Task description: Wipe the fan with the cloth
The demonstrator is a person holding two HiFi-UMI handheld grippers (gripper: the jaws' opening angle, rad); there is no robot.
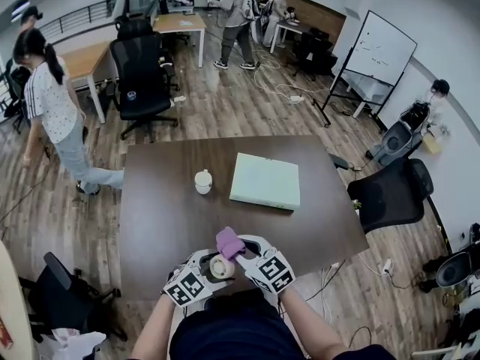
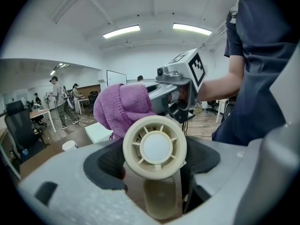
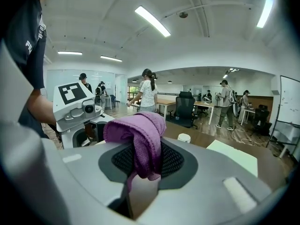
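Observation:
My left gripper (image 1: 219, 267) (image 2: 154, 172) is shut on a small cream hand fan (image 2: 155, 147) (image 1: 220, 267), its round grille facing the left gripper view's camera and its handle pointing down between the jaws. My right gripper (image 1: 238, 250) (image 3: 140, 168) is shut on a bunched purple cloth (image 3: 139, 132) (image 1: 229, 242) (image 2: 121, 108). The cloth sits just behind and to the left of the fan's head, close to it; contact cannot be told. Both grippers hang over the near edge of the dark brown table (image 1: 172, 201).
On the table stand a white cup (image 1: 203, 181) and a pale green flat box (image 1: 265, 181). Black office chairs (image 1: 388, 195) (image 1: 141, 81) stand round the table. A person (image 1: 56, 111) walks at the left; others stand at far desks. A whiteboard (image 1: 381, 49) is at the right.

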